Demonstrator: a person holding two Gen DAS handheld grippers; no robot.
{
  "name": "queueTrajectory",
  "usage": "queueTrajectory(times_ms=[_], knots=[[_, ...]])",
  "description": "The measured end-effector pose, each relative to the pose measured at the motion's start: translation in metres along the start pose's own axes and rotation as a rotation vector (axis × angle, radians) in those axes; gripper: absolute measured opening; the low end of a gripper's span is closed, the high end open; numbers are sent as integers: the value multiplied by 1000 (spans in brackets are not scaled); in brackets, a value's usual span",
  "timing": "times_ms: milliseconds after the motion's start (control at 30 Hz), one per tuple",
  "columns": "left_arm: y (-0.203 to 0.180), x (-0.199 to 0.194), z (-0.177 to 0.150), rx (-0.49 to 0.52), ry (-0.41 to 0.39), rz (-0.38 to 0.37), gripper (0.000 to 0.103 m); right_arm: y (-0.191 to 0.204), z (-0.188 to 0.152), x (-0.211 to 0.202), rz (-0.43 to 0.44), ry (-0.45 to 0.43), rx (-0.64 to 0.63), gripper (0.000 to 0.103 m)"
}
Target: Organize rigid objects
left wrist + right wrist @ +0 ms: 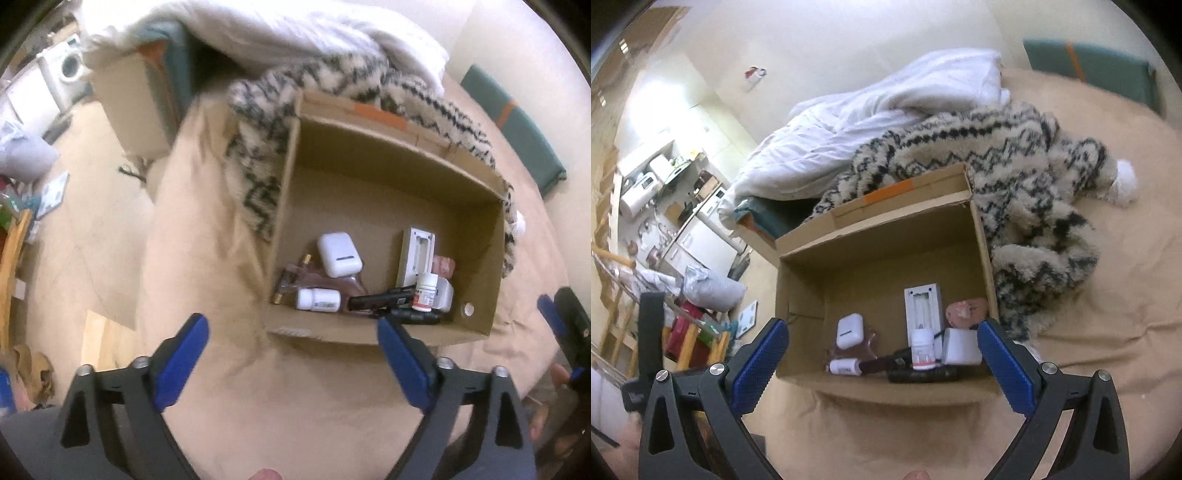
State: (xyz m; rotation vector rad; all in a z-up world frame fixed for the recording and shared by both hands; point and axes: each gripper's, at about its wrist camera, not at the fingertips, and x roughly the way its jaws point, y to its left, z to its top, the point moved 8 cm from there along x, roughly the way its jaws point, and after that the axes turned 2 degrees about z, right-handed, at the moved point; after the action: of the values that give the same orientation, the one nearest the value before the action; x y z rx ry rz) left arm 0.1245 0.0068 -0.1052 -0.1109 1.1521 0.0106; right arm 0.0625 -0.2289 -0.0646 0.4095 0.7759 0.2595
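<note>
Nearest the lens, left gripper (291, 332), blue fingers (181, 354) spread wide with nothing between, hovering over tan bedding (207, 229) just short of the near wall of a cardboard box (369, 336). Right gripper (882, 345) likewise spread wide and empty, straddling the box's near wall in its own view; only a cropped sliver of it visible at the right edge of the left view.

Inside the box, all clustered along the near wall, left to right: a small gold-tipped item, too blurred to identify; a clear plastic packet (325, 282), partly buried; a white pill bottle (318, 299) lying on its side, long axis running left-right along the wall; a white earbud case (339, 254) resting atop the packet, tilted; a black tool (380, 300) lying flat, long axis left-right, its near end hidden behind the left gripper's right finger; a white rectangular tray (417, 254) leaning upright, long axis pointing toward the far wall; a red-labelled pill bottle (424, 291) standing upright, touching a white block (445, 293) beside it; a pink object (443, 265) behind, mostly hidden, shape unclear; a silver disc (469, 308) near the right corner.

Far half of the box floor bare. Orange tape (380, 112) on the far flap. Patterned fleece blanket (258, 162) draped against the box's left and far sides, white duvet (280, 33) beyond, cut off by the frame.
</note>
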Motion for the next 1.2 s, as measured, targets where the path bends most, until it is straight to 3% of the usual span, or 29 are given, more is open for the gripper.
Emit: queueTrajectory(times_ms=[167,300,400,567,700,1000,1067,1200], knots=[[11,-41,-6,29,-186,63,94,25,-8,-36,-39,-110,-121,103],[0,-79,-12,106,-365,85,94,32,-26,-47,-84,-110,-152,103],[-10,-89,-20,162,-419,128,94,27,-37,-49,-109,-110,-135,103],[-13,-76,-31,179,-401,188,94,11,-37,-42,-135,-120,-82,103],[-13,-65,-34,148,-353,128,94,5,-34,-33,-158,-114,-84,103],[-10,-54,-37,129,-321,129,95,2,-40,-21,-165,-70,-77,103],[-11,-51,-38,126,-305,112,102,3,-40,-22,-168,-70,-81,103],[-15,-49,-40,141,-301,107,102,3,-41,-22,-168,-69,-79,103]])
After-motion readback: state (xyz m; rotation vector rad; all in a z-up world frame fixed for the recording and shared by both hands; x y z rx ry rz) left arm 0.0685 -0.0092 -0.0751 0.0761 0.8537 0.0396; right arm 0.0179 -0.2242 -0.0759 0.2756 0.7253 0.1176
